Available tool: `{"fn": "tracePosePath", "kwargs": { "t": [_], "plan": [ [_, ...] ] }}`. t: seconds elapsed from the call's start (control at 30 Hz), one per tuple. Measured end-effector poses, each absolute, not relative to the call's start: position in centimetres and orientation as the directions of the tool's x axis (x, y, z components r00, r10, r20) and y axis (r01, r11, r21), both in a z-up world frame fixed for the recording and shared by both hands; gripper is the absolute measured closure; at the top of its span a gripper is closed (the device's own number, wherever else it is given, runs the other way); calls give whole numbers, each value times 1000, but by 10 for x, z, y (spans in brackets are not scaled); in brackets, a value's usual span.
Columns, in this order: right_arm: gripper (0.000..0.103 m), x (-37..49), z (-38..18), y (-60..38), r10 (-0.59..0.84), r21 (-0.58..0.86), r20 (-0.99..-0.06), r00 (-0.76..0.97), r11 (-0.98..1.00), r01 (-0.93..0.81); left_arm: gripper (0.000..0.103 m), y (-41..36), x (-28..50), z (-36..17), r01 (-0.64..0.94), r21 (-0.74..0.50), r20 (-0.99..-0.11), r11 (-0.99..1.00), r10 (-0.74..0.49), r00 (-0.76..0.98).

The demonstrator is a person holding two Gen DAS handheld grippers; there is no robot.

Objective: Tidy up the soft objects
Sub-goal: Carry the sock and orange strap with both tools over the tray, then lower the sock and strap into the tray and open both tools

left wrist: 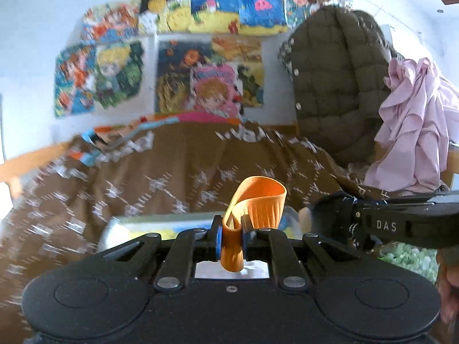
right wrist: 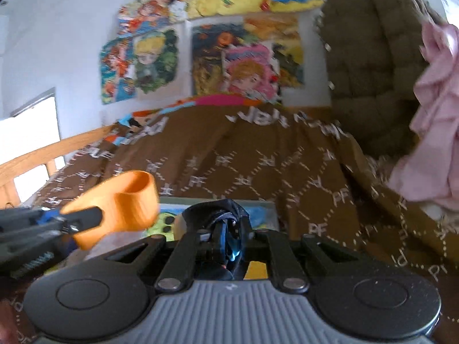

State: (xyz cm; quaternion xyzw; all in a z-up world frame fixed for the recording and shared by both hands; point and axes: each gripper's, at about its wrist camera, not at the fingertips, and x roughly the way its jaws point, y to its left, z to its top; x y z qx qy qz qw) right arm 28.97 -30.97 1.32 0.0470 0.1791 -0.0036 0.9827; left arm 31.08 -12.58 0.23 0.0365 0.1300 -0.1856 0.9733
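Note:
My left gripper (left wrist: 231,230) is shut on a soft orange ribbed cup (left wrist: 258,200). The cup's wall is pinched flat between the pads and its rim is bent out of round. The right wrist view shows the same orange cup (right wrist: 120,203) at the left, held by the left gripper's fingers (right wrist: 83,218). My right gripper (right wrist: 228,235) is shut on a crumpled black soft bundle (right wrist: 221,215). In the left wrist view the right gripper (left wrist: 330,218) comes in from the right edge, level with the cup, its tips blurred. Both grippers hang above a bed with a brown patterned blanket (left wrist: 178,166).
A colourful flat box or book (left wrist: 160,226) lies on the blanket just below the grippers. An olive quilted jacket (left wrist: 330,80) and a pink cloth (left wrist: 413,120) hang at the right. Posters (left wrist: 212,57) cover the wall behind. A wooden bed rail (right wrist: 43,154) runs along the left.

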Motion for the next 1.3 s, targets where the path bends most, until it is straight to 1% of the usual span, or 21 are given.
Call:
{"fn": "tracePosePath", "kwargs": {
  "t": [0.17,0.37,0.47,0.53,0.63,0.7,0.77,0.83,0.87,0.97,1.0,1.03,1.2,1.3],
  "plan": [
    [93,307,-3,-322,11,139,-423,906,989,53,90,-154,340,-18,383,-36,-357,923,-370,858],
    [84,325,-22,-333,4,162,-527,850,982,96,89,-167,361,-37,388,-75,-483,918,-374,792],
    [69,328,-30,-334,7,161,-574,819,981,105,87,-170,363,-42,388,-61,-505,919,-364,782],
    [49,329,-33,-334,11,151,-594,805,984,98,84,-171,362,-43,390,-54,-511,919,-361,780],
    [36,327,-30,-334,8,140,-596,803,986,94,80,-169,359,-41,390,-49,-513,920,-358,780],
    [30,324,-27,-335,5,139,-594,804,986,97,79,-168,357,-41,389,-52,-518,920,-358,777],
    [28,322,-24,-339,0,143,-590,808,984,104,79,-167,356,-39,381,-57,-519,923,-353,778],
    [22,320,-21,-343,-3,148,-585,811,983,110,75,-165,355,-37,379,-65,-520,923,-355,777],
    [21,319,-19,-345,-5,153,-582,814,982,115,73,-164,354,-35,378,-66,-519,923,-356,777],
    [15,315,-13,-351,-10,158,-572,820,980,123,61,-163,349,-30,372,-54,-510,927,-345,788],
    [13,312,-10,-352,-17,155,-567,824,980,128,53,-162,346,-28,366,-49,-506,929,-339,793],
    [11,311,-7,-353,-22,154,-562,827,979,130,48,-160,342,-26,359,-44,-498,932,-332,801],
    [5,295,8,-356,-24,163,-541,841,978,133,37,-154,324,-11,344,-27,-464,939,-317,827],
    [3,280,19,-358,-18,176,-507,862,976,124,33,-147,309,1,329,-29,-432,944,-309,847]
  ]
}}
